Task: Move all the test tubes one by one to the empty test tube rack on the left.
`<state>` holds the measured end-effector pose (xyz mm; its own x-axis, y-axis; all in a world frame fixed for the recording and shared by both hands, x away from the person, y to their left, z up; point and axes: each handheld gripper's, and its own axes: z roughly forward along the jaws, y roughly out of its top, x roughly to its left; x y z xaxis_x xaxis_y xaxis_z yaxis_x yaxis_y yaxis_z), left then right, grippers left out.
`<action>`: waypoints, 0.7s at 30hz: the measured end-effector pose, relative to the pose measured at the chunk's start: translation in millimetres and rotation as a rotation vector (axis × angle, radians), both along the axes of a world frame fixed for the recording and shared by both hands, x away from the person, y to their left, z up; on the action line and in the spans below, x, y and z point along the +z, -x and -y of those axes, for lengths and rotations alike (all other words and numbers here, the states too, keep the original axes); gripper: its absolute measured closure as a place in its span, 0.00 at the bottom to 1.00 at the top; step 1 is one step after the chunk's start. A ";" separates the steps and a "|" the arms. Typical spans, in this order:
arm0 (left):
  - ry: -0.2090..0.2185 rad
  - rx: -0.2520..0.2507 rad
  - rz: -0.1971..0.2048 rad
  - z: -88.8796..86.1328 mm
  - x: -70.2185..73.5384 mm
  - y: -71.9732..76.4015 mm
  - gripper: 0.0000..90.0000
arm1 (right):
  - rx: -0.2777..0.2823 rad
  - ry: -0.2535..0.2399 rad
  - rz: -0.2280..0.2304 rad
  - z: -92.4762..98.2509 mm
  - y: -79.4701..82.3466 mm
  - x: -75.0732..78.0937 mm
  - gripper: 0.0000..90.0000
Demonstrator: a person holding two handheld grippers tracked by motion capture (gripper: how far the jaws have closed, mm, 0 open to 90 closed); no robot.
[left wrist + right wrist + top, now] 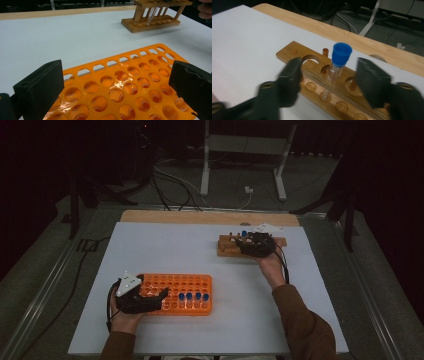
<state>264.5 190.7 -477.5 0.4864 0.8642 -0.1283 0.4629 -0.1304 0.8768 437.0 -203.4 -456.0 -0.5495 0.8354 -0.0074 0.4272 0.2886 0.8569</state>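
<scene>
One blue-capped tube [338,65] stands in the wooden rack [312,75] between the right gripper [329,80]'s parted jaws; left gripper [112,87] jaws wide.

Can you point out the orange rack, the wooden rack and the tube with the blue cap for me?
Orange rack [197,281]: high view, its bare top right corner.
Wooden rack [289,53]: right gripper view, its top board's left end.
Blue-capped tube [341,54]: right gripper view, its cap.
</scene>
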 end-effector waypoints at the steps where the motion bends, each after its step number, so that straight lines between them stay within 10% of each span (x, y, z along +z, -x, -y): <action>1: 0.000 -0.002 -0.002 0.0 -0.2 0.0 0.01 | 0.002 0.012 0.009 -1.2 -0.6 -1.0 0.50; 8: -0.004 -0.013 -0.013 1.7 -1.8 -0.7 0.01 | -0.014 0.021 0.039 -6.3 -4.9 -7.2 0.79; 21: -0.003 -0.020 -0.016 2.4 -2.3 -0.2 0.01 | -0.047 -0.009 0.033 -9.3 -9.9 -11.6 0.85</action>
<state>264.7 188.3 -479.8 0.5016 0.8547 -0.1339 0.4741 -0.1421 0.8689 446.9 -194.1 -467.6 -0.5089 0.8607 -0.0174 0.4116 0.2610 0.8732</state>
